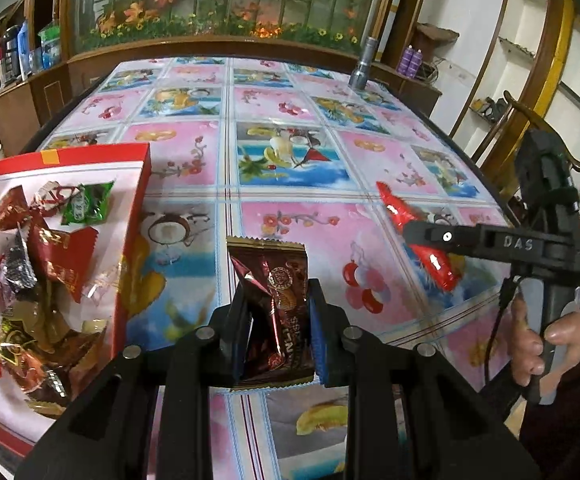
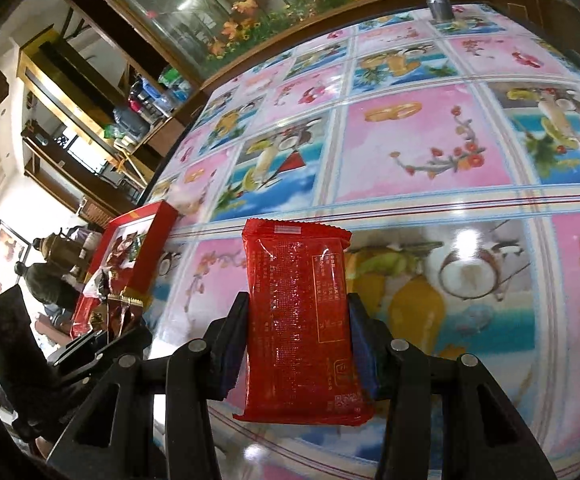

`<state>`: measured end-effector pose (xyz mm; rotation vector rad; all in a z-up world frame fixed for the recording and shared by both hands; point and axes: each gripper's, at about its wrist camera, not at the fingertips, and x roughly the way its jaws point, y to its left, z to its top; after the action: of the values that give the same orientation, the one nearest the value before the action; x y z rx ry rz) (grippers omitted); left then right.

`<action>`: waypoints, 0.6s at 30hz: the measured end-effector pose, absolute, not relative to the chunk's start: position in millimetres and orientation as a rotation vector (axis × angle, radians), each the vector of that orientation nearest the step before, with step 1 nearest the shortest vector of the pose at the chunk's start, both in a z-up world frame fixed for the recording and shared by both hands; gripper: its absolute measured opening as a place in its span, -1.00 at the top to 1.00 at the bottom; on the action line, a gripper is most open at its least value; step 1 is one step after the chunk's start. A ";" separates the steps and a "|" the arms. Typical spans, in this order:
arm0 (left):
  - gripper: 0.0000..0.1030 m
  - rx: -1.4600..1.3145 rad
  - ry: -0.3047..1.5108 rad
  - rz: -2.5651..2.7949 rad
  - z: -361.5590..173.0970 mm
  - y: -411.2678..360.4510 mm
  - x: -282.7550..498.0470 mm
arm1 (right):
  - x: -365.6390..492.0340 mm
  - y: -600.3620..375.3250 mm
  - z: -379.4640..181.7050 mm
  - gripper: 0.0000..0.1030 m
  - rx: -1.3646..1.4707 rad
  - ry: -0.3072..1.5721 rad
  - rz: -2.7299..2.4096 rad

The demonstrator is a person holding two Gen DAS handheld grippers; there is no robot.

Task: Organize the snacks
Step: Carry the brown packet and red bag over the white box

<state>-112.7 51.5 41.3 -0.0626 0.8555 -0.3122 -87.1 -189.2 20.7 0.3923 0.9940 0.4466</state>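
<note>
While a silver metal flashlight (image 1: 364,65) stands upright at the far edge of my bench (image 1: 290,160) with its glossy fruit-and-flower cloth, nothing lies between my tongs and the shallow red cardboard box (image 1: 130,216) at the left. That box holds a jumble of red, brown, green and silver wrapped snacks (image 1: 46,264). My left tongs (image 1: 276,332) pinch a dark brown foil snack packet (image 1: 274,304) just beside the box, and my right tongs (image 2: 298,344) clamp a flat red plastic snack packet (image 2: 302,328) above the cloth.
</note>
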 end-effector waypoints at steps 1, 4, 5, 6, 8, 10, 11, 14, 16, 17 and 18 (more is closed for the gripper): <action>0.54 -0.063 0.851 -0.310 43.5 52.5 -113.0 | -87.6 -187.5 20.6 0.08 0.392 0.995 0.450; 0.54 -0.051 0.819 -0.286 52.7 57.1 -114.8 | -86.6 -178.8 21.3 0.08 0.386 1.001 0.460; 0.54 -0.045 0.806 -0.274 56.0 59.2 -115.4 | -86.1 -175.3 21.9 0.09 0.385 1.003 0.468; 0.54 -0.046 0.798 -0.266 57.9 61.2 -114.7 | -85.6 -170.5 23.2 0.09 0.383 1.003 0.476; 0.54 -0.054 0.780 -0.249 62.7 68.3 -114.5 | -85.4 -159.9 27.0 0.09 0.370 0.999 0.492; 0.54 -0.052 0.768 -0.228 65.8 74.7 -114.4 | -85.6 -150.6 30.4 0.09 0.357 0.992 0.508; 0.54 -0.053 0.763 -0.217 66.6 77.6 -114.8 | -85.2 -143.2 33.2 0.10 0.348 0.990 0.524; 0.54 -0.052 0.747 -0.181 68.6 87.8 -114.8 | -84.7 -128.4 39.1 0.10 0.337 0.986 0.552; 0.54 -0.051 0.738 -0.158 69.9 94.4 -114.5 | -83.0 -115.2 43.4 0.10 0.331 0.985 0.579; 0.54 -0.049 0.731 -0.148 70.9 97.4 -114.9 | -83.0 -111.7 44.8 0.10 0.329 0.984 0.585; 0.54 -0.044 0.721 -0.137 71.9 100.9 -115.9 | -82.4 -105.2 47.2 0.10 0.324 0.982 0.594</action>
<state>-115.9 100.9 71.9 -0.0440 0.7209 -0.1371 -82.4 -105.2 47.2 0.3237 0.9817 0.5940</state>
